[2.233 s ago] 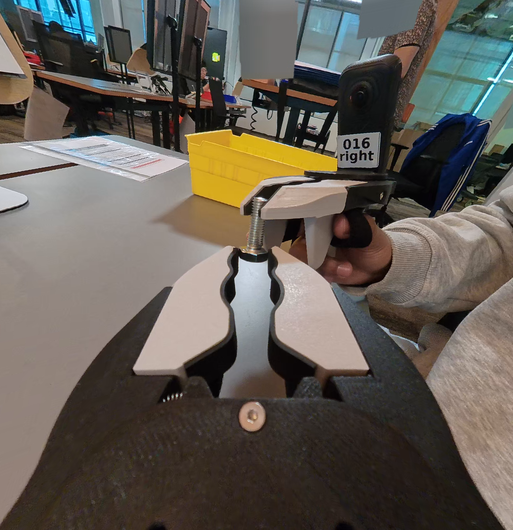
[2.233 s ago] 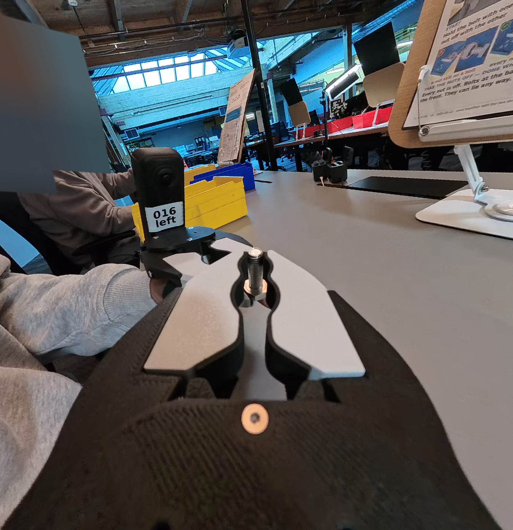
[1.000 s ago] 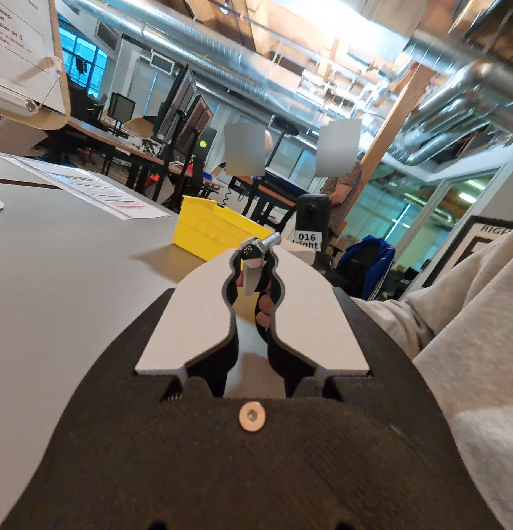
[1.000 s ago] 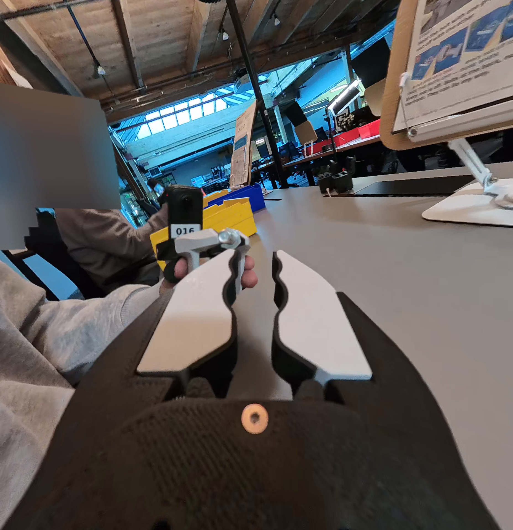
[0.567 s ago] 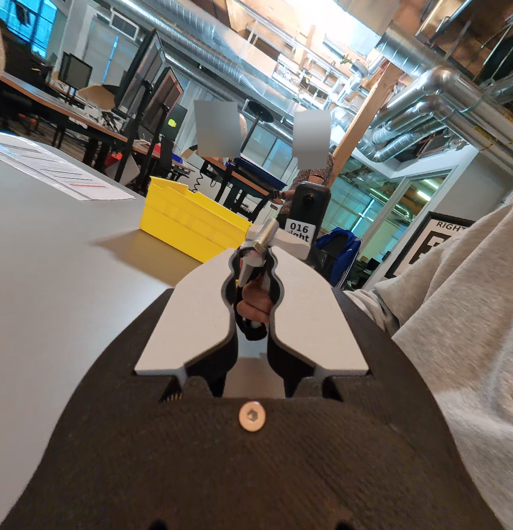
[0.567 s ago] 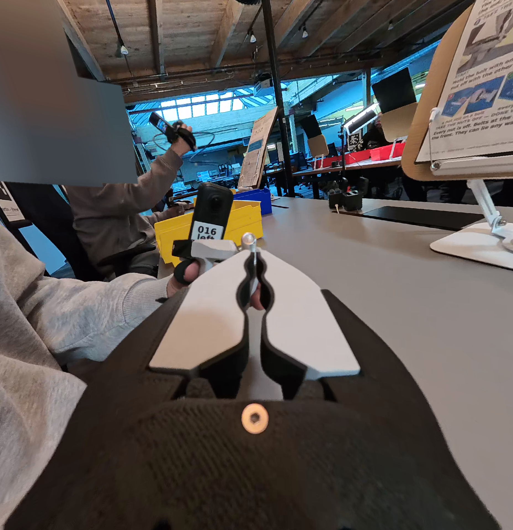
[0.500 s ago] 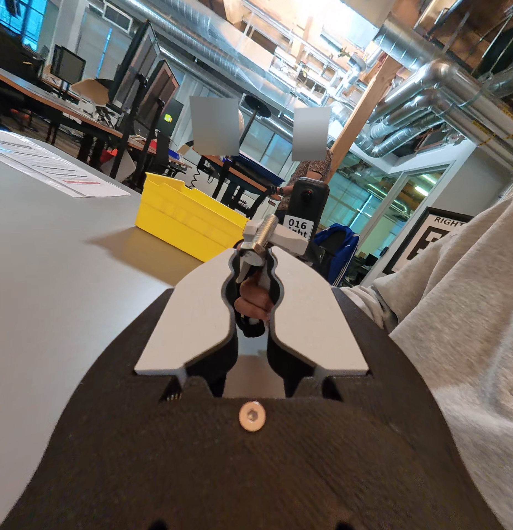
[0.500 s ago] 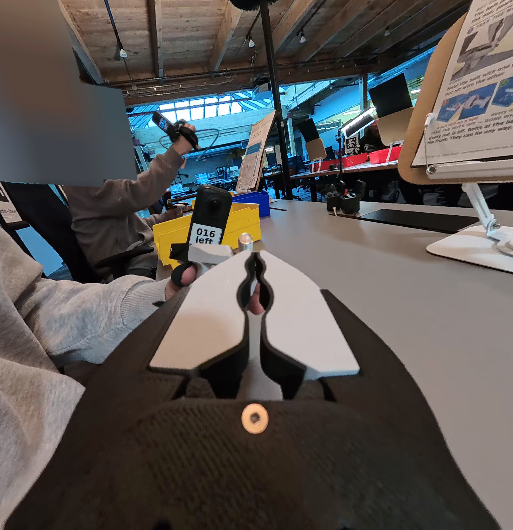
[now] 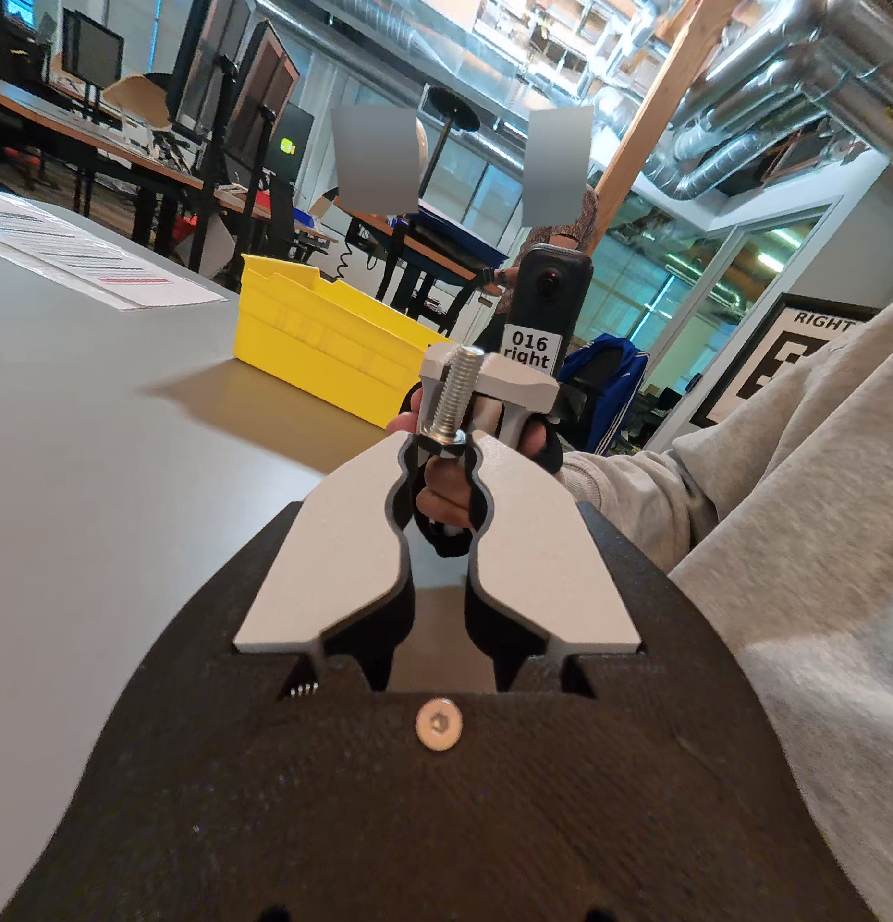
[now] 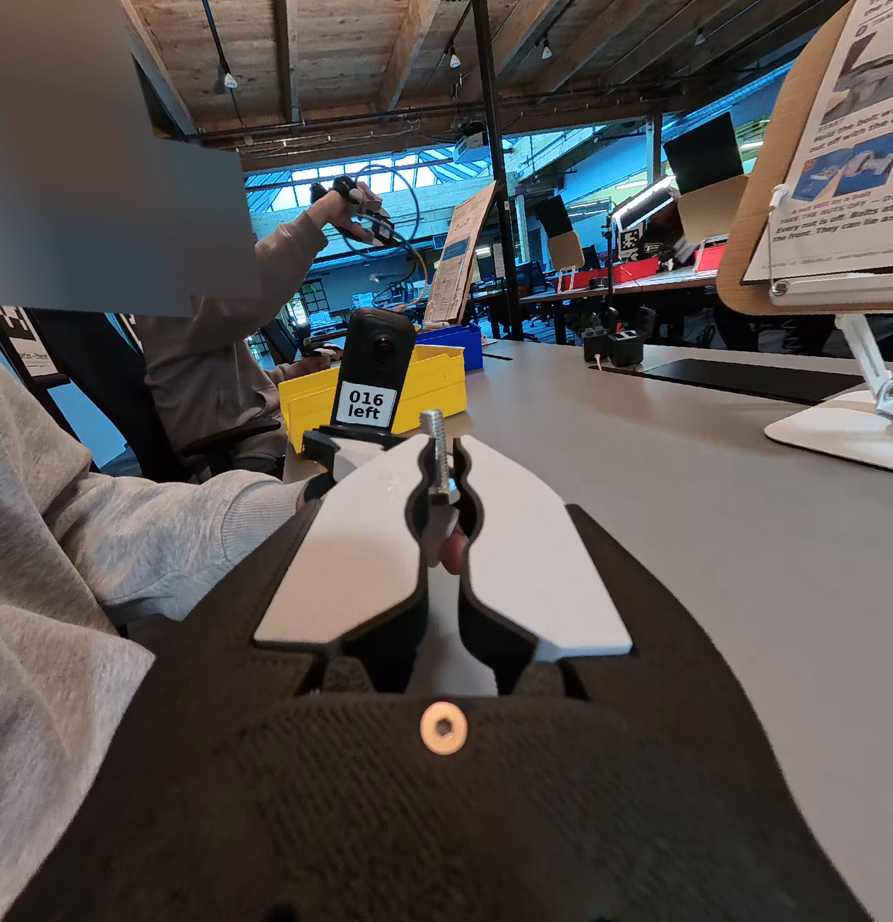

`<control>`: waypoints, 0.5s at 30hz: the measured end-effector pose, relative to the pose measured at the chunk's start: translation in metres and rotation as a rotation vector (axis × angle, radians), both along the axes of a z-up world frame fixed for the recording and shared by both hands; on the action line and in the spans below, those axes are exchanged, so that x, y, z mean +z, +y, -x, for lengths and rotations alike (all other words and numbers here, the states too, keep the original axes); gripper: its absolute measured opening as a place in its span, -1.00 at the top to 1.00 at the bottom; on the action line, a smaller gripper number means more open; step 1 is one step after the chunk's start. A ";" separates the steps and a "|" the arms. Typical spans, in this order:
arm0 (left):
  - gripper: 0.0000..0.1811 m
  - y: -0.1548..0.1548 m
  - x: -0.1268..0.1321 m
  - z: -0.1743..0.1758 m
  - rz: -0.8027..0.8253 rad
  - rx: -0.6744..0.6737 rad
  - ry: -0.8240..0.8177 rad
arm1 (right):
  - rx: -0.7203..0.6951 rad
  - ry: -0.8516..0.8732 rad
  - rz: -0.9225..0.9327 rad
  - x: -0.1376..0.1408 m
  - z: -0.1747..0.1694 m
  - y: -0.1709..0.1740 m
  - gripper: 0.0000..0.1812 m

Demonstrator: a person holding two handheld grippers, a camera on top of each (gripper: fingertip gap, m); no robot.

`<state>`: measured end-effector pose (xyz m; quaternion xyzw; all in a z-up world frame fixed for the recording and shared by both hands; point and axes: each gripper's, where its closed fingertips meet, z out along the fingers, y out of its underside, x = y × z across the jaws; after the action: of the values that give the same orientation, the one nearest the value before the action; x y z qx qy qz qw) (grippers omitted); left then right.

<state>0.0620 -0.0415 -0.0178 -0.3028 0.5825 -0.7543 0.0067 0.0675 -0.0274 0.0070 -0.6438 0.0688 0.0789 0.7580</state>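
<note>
Left wrist view, nut (image 9: 442, 443) betw jaws, bolt (image 9: 451, 390) above

Silver bolt (image 9: 451, 394) upright; nut (image 9: 442, 443) at base

A grey table (image 9: 110, 449) is seen, on which a yellow bin (image 9: 324, 334) and a laminated sheet (image 9: 85, 259) are set; a blue bin (image 10: 454, 344), a black mat (image 10: 748, 379) and a white stand base (image 10: 838, 439) are also borne.
</note>
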 end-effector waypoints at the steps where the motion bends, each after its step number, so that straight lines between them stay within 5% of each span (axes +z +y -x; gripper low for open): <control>1: 0.81 0.000 0.000 0.000 0.000 0.001 0.000 | -0.002 -0.001 0.001 0.000 0.000 0.000 0.93; 15: 0.81 0.000 -0.002 0.000 -0.013 -0.001 0.006 | 0.020 -0.002 0.011 -0.002 0.003 0.002 0.84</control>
<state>0.0619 -0.0415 -0.0199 -0.3046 0.5875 -0.7497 0.0064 0.0648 -0.0249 0.0047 -0.6487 0.0621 0.0852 0.7537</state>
